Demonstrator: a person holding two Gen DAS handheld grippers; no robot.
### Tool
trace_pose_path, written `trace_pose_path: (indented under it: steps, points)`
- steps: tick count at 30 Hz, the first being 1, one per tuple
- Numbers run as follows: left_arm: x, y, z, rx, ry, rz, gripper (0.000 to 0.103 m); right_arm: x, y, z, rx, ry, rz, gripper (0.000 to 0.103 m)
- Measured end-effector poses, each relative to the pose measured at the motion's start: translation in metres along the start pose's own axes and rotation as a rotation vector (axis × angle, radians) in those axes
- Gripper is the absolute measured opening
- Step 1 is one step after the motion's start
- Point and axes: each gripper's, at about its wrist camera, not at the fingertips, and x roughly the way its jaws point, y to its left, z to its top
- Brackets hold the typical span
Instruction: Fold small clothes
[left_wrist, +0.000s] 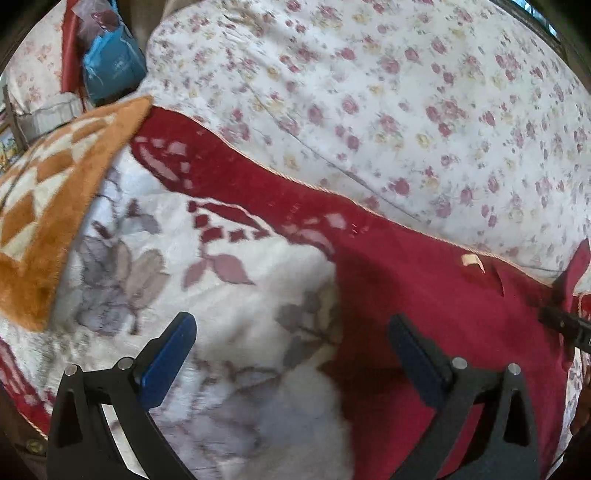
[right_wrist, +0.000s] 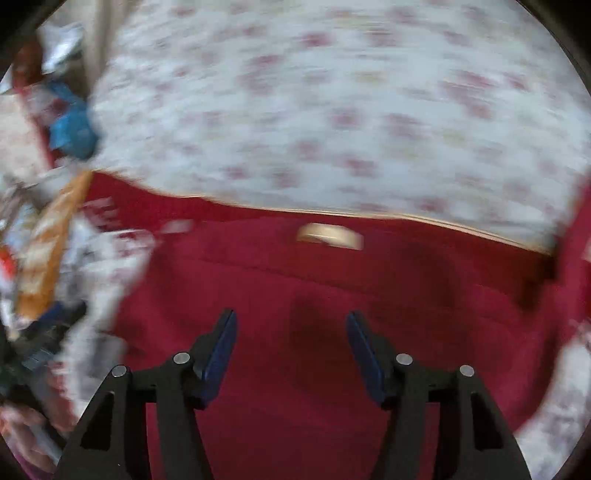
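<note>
Flat now: red garment (left_wrist: 443, 314) spread on plush floral blanket (left_wrist: 221, 314), far edge with pale piping running along rose-print bedsheet (left_wrist: 406, 92). Small cream label (left_wrist: 472, 261) near that far edge. Left gripper (left_wrist: 291, 334) above garment's left edge, jaws wide apart, holding nothing; left finger over blanket, right finger over red cloth. Right gripper (right_wrist: 291, 330) over garment middle, jaws well apart, empty; view motion-blurred. Orange-and-white checked blanket (left_wrist: 44, 206) at left. Blue bag (left_wrist: 110, 62) far left, beyond bed edge.
</note>
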Motion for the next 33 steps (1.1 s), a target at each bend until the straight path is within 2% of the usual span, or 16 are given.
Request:
trace_pose_path:
  steps: [3,5,6,7,12,14,15,18,20,23,28,33]
  points:
    - [0.015,-0.015,-0.004,0.028,0.032,0.003,0.103,0.003,-0.04,-0.01,0.044,0.016,-0.079,0.066]
    - [0.03,-0.025,-0.007,0.065,0.074,0.048,0.103,0.018,-0.059,-0.015,0.051,0.034,-0.147,0.062]
    - [0.036,-0.027,-0.009,0.074,0.092,0.072,0.103,0.025,-0.063,-0.016,0.063,0.048,-0.171,0.057]
    - [0.043,-0.028,-0.011,0.071,0.11,0.081,0.103,0.032,-0.07,-0.018,0.081,0.058,-0.181,0.057]
    - [0.042,-0.029,-0.012,0.054,0.11,0.073,0.103,0.01,-0.089,-0.021,0.179,0.013,-0.058,0.057]
    - [0.034,-0.029,-0.011,0.053,0.08,0.058,0.103,-0.009,-0.103,-0.018,0.212,-0.018,-0.049,0.057]
    - [0.03,-0.029,-0.009,0.05,0.065,0.048,0.103,-0.019,-0.113,-0.016,0.232,-0.049,-0.058,0.058]
    - [0.021,-0.029,-0.006,0.035,0.035,0.019,0.103,-0.042,-0.151,-0.006,0.315,-0.131,-0.145,0.076]
    - [0.021,-0.029,-0.005,0.017,0.04,0.006,0.103,-0.048,-0.183,0.002,0.376,-0.147,-0.209,0.076]
    - [0.024,-0.029,-0.005,0.0,0.052,-0.006,0.103,-0.042,-0.214,0.025,0.443,-0.152,-0.245,0.076]
    - [0.023,-0.035,-0.003,0.026,0.031,-0.015,0.103,-0.026,-0.246,0.049,0.507,-0.197,-0.276,0.08]
    - [0.027,-0.038,-0.002,0.052,0.032,-0.013,0.103,0.006,-0.26,0.07,0.511,-0.18,-0.317,0.08]
